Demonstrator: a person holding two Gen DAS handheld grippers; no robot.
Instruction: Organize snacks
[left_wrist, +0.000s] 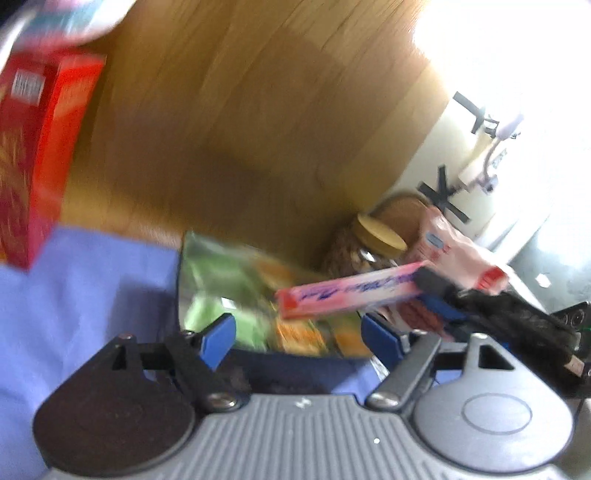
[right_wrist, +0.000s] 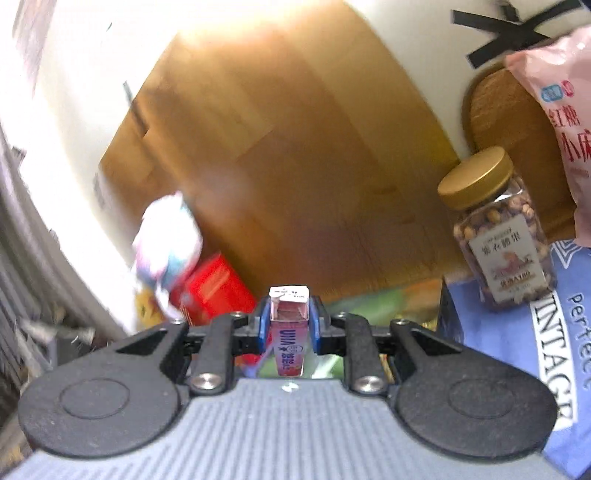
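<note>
- The wooden panel (left_wrist: 240, 122) is seen as the backdrop in both views, with a white wall (left_wrist: 461, 155) marked by black tape crosses to its right; the surface in front of the panel is covered by a blue cloth (left_wrist: 92, 295).
- A dark box (left_wrist: 295, 369) of green and orange snack packets (left_wrist: 236, 291) is set on the cloth just below the panel; a red carton (left_wrist: 40, 147) is seen left of it, a gold-lidded nut jar (right_wrist: 495, 229) and a pink bag (right_wrist: 561, 122) right of it.
- The slim pink snack box (left_wrist: 347, 295) is clamped across its narrow width by the right gripper (right_wrist: 289, 325), above the dark box, its long axis running along the fingers.
- The left gripper (left_wrist: 295, 332) is held wide apart and empty, facing the dark box; the pink box is judged nearest the right hand.
</note>
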